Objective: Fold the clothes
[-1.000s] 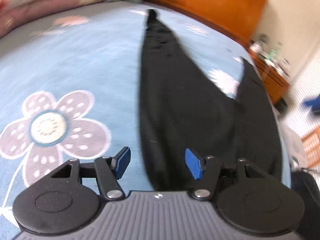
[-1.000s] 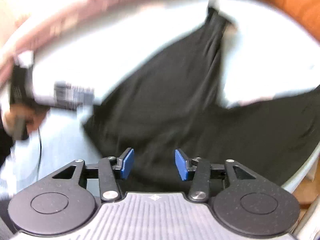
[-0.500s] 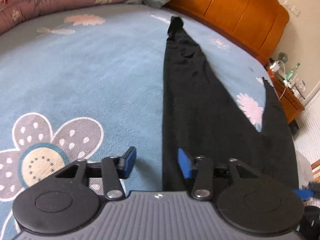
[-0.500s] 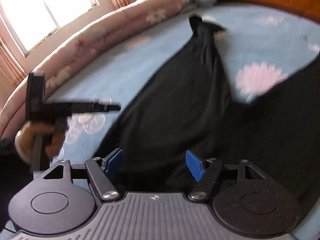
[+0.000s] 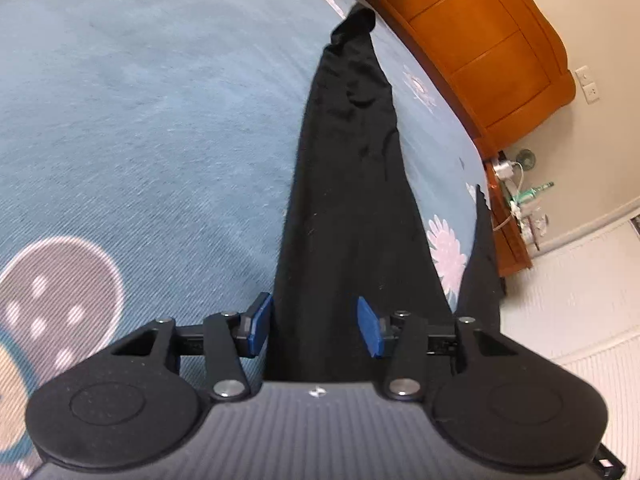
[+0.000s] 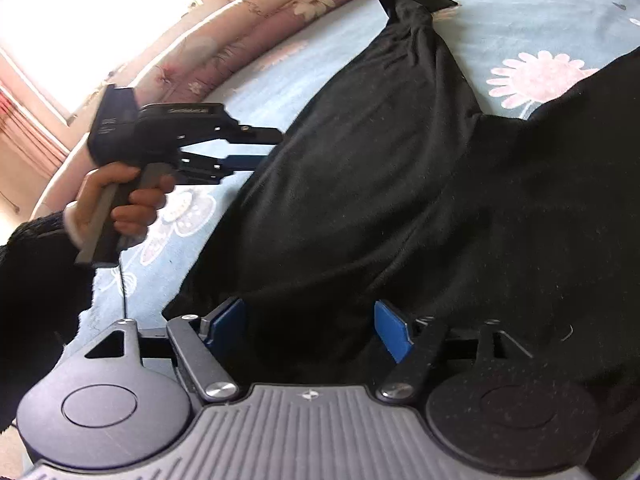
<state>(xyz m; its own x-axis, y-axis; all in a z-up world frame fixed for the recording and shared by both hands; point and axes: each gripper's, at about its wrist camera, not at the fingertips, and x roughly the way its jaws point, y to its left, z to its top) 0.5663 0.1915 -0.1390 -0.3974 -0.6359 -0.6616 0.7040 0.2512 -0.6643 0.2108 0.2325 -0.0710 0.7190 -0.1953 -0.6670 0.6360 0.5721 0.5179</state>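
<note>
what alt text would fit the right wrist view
The right tongs hang open and widening over black trousers spread on a blue floral bedsheet. At left a hand holds the left tongs at the trousers' edge.

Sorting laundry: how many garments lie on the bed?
1: black trousers spread on the blue floral bedspread, legs fanning toward the headboard. More may lie outside view.

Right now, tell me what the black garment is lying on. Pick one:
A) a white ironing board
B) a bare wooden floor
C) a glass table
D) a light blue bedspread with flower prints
D: the black garment is spread out across a light blue bedspread printed with flowers, beside an orange wooden headboard.
</note>
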